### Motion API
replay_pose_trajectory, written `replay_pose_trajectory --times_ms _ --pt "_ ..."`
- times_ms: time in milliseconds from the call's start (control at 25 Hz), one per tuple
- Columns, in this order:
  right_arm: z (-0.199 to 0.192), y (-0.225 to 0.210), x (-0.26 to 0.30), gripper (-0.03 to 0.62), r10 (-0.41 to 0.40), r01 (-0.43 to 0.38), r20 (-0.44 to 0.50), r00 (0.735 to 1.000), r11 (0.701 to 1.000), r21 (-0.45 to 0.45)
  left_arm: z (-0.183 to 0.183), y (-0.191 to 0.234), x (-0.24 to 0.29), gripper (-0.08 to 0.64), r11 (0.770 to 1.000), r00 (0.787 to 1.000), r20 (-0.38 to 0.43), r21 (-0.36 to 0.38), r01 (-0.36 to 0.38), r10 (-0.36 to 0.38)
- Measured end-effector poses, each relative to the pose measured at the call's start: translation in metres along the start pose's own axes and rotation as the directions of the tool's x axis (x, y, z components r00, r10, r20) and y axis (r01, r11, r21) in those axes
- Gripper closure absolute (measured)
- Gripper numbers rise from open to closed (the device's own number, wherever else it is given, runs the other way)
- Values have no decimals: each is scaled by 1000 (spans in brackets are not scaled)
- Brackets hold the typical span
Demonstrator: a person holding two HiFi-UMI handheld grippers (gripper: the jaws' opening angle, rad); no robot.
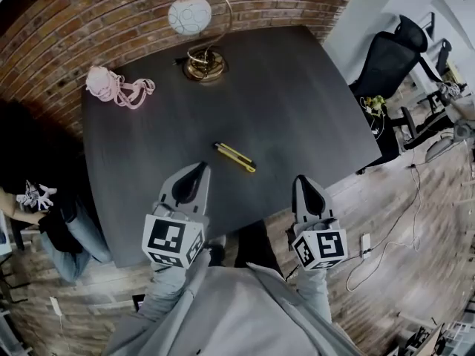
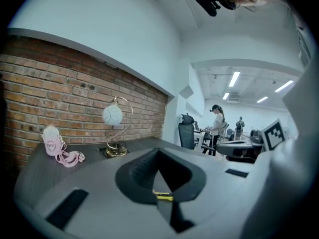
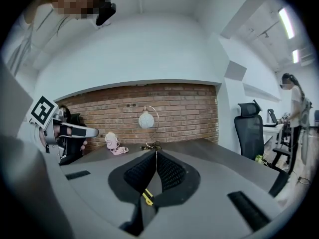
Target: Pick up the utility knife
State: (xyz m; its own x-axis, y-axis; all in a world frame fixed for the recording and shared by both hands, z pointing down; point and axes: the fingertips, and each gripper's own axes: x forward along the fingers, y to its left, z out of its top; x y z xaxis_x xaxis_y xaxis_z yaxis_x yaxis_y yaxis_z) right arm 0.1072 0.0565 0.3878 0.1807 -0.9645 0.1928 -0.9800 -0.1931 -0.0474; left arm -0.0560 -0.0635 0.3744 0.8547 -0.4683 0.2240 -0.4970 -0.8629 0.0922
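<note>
A: Entry one?
B: Slim yellow-and-black utility knife (image 1: 234, 156), flat on the dark rectangular table (image 1: 297, 102), near its front edge, untouched.
A: Grippers?
B: Left grey gripper (image 1: 199, 169) and right grey gripper (image 1: 303, 182), both clenched on nothing, at the table's front edge.
A: Remainder?
B: Brass-based globe lamp (image 1: 197, 35) and pink strapped item (image 1: 111, 87), at the table's far edge.

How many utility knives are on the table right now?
1. The utility knife lies flat on the dark table, around the middle of its width and towards the near edge. No second knife shows in any view, and none seems hidden.
</note>
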Motion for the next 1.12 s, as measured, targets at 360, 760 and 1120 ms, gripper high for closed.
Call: replay_pose_trajectory --times_ms 360,760,1120 --pt "23 -42 97 572 221 -221 -7 975 974 -43 20 22 59 541 979 979 17 -35 -201 202" --pt "44 -54 162 572 446 -446 -19 895 892 -72 30 32 80 541 904 907 -1 -72 -421 422" --pt "48 -46 189 572 525 -527 -36 850 847 -72 24 45 82 541 861 867 -42 -101 -498 496"
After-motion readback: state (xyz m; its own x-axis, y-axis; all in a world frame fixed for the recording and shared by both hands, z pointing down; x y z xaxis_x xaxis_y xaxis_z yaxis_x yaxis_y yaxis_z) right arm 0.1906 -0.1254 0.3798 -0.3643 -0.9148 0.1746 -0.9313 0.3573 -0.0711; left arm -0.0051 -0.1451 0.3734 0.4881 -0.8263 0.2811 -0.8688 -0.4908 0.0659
